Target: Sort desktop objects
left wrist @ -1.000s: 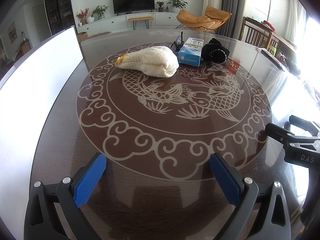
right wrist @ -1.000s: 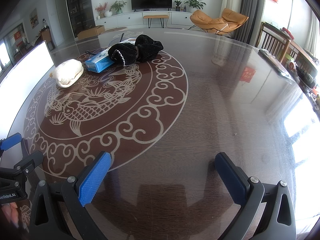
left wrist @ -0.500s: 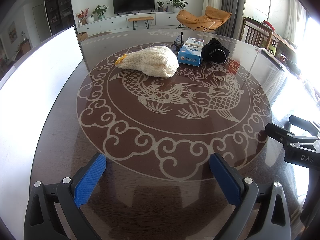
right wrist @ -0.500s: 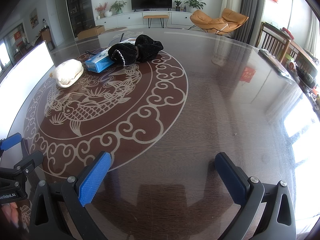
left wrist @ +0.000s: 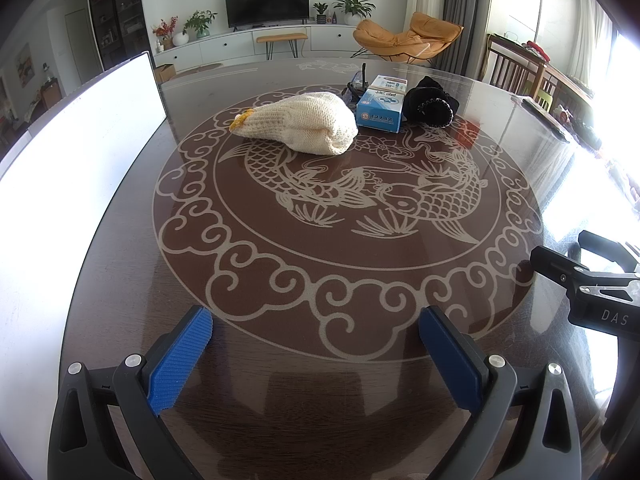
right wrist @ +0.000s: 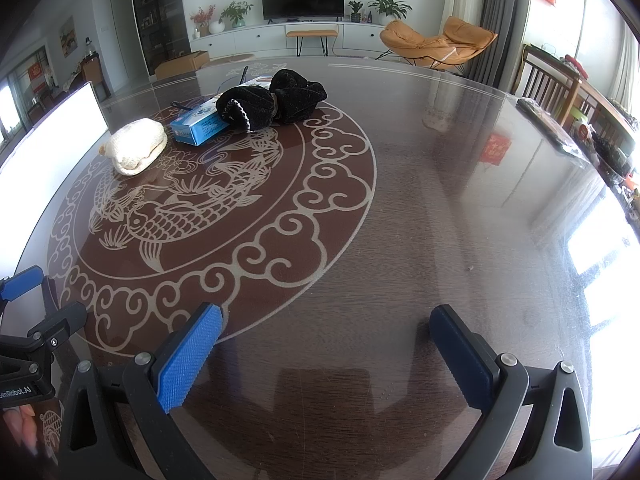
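A cream knitted bundle (left wrist: 304, 128) with a yellow tip lies on the far half of the round brown table (left wrist: 320, 280). Right of it sit a blue and white box (left wrist: 380, 108) and a black fuzzy bundle (left wrist: 430, 104). A dark item (left wrist: 356, 82) lies behind the box. The right wrist view shows the same cream bundle (right wrist: 138, 150), box (right wrist: 200, 124) and black bundle (right wrist: 272, 102) at upper left. My left gripper (left wrist: 316, 354) is open above the table's near edge, holding nothing. My right gripper (right wrist: 328, 354) is open and empty too, far from the objects.
A large white board (left wrist: 80, 152) stands along the table's left side. Flat dark items (right wrist: 560, 132) lie near the right rim. Chairs (left wrist: 520, 68) stand beyond the table at the right. The right gripper's body (left wrist: 592, 292) shows at the left view's right edge.
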Demonstrator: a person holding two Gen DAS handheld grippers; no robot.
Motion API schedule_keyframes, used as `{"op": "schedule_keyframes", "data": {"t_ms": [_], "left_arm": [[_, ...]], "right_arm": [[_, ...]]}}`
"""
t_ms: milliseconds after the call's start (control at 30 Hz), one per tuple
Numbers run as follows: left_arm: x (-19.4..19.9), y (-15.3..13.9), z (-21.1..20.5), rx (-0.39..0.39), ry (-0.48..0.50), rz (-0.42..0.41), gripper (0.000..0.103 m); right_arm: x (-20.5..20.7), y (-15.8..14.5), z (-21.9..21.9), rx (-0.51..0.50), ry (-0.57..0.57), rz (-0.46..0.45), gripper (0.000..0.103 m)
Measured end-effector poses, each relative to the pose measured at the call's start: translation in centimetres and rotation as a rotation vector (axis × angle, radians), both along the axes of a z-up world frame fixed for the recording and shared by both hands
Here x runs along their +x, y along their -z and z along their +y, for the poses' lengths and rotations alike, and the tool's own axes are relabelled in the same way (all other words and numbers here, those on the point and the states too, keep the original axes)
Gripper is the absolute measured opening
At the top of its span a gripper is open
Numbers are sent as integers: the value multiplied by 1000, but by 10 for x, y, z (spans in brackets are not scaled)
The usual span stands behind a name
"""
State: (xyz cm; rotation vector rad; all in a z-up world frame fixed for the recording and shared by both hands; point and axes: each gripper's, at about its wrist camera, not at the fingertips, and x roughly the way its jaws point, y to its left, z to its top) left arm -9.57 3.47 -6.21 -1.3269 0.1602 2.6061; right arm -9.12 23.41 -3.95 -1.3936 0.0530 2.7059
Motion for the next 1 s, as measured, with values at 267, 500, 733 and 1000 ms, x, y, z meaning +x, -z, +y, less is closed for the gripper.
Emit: {"op": "schedule_keyframes", "data": {"t_ms": [267,500,733,1000], "left_arm": [[0,0,0,0,0,0,103],[-1,0,-1,7,-8,-7,103],[-47,-11,-25,362,-131,-116,103],[-134,-35,-10,332,-332,-52,103]], "right_arm": [[0,0,0,0,0,0,103],[0,0,0,0,0,0,103],[0,0,0,0,0,0,103],[0,0,0,0,0,0,103]]}}
